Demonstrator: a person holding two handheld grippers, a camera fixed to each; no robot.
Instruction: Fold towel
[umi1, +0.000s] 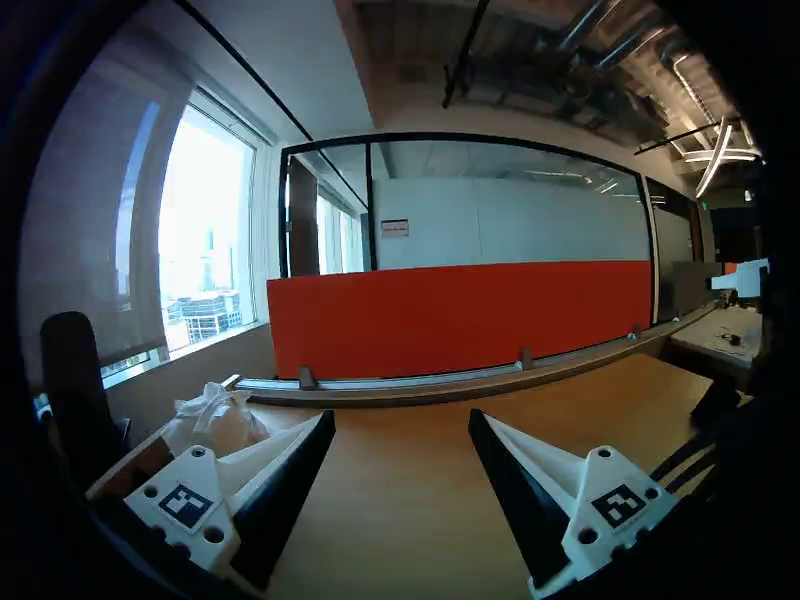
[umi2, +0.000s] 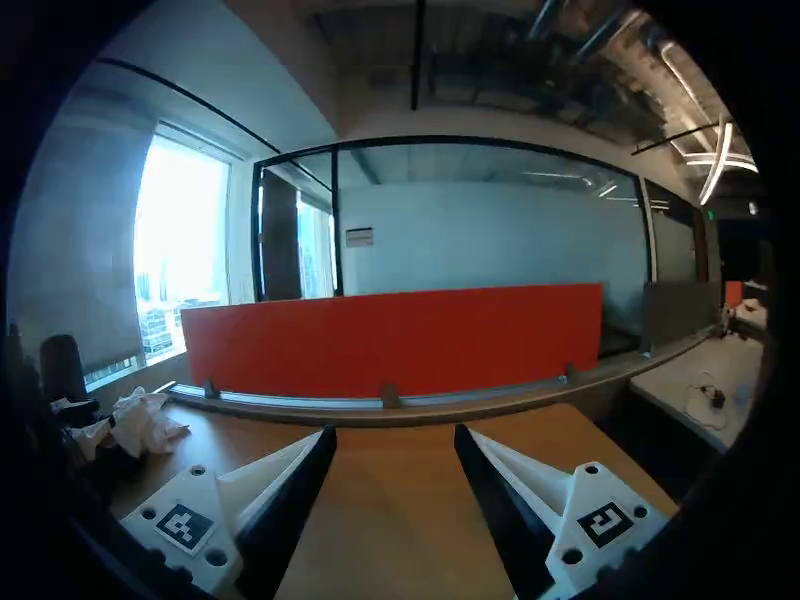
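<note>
Desk (umi1: 420, 500) warm tan wood. Divider (umi1: 450, 315) orange-red; rail (umi1: 400, 382) grey. Left gripper (umi1: 401, 414) white, black inner faces, black-and-white square markers; right gripper (umi2: 395, 429) same. Chair (umi1: 70, 380) black. Crumpled bundle (umi2: 145, 420) white. Side desk (umi2: 700, 385) white. Wall (umi2: 480, 240) pale blue-grey.

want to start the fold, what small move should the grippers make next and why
Probably tip both down toward the desk to see what lies on it: the left gripper and right gripper are open, empty, aimed level at the orange partition. The crumpled white bundle is too unclear to name.
</note>
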